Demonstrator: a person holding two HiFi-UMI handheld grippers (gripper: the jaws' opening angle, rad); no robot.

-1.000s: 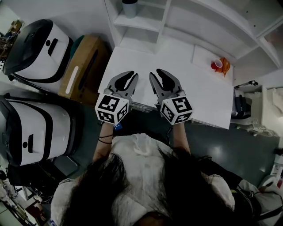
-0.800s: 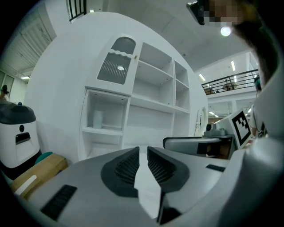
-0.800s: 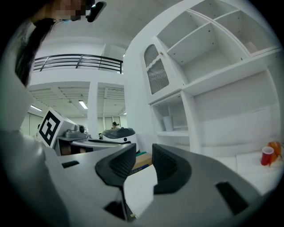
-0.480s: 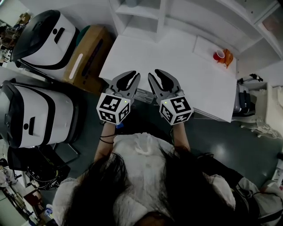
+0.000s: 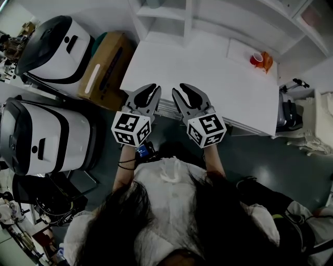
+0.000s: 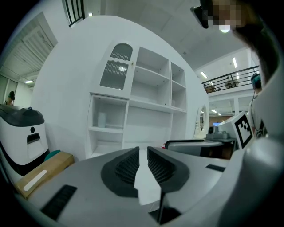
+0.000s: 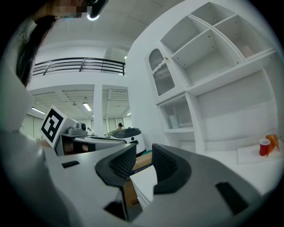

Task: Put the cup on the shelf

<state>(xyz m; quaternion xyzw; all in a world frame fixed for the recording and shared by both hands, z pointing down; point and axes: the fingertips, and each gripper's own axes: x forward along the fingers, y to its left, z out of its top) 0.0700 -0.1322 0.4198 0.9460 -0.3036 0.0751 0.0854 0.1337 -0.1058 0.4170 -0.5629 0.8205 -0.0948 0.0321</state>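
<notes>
A small red cup (image 5: pixel 255 60) stands at the far right of the white table (image 5: pixel 218 78), with an orange object (image 5: pixel 266 62) beside it. The right gripper view shows the cup (image 7: pixel 264 147) far off at the right. White shelves (image 5: pixel 166 15) rise behind the table. My left gripper (image 5: pixel 148 92) and right gripper (image 5: pixel 183 92) hover side by side over the table's near edge, well short of the cup. On each, the jaws stand a narrow gap apart with nothing between them, as the left gripper (image 6: pixel 143 153) and the right gripper (image 7: pixel 144 155) show in their own views.
Two large white and black machines (image 5: pixel 49 47) (image 5: pixel 36 137) stand at the left, with a cardboard box (image 5: pixel 101 67) between them and the table. A pale container (image 6: pixel 101 119) sits on a left shelf compartment. Dark equipment (image 5: pixel 287 111) stands past the table's right end.
Both grippers stay side by side at the table's near edge. The head view has shifted slightly. Nothing was taken hold of or let go.
</notes>
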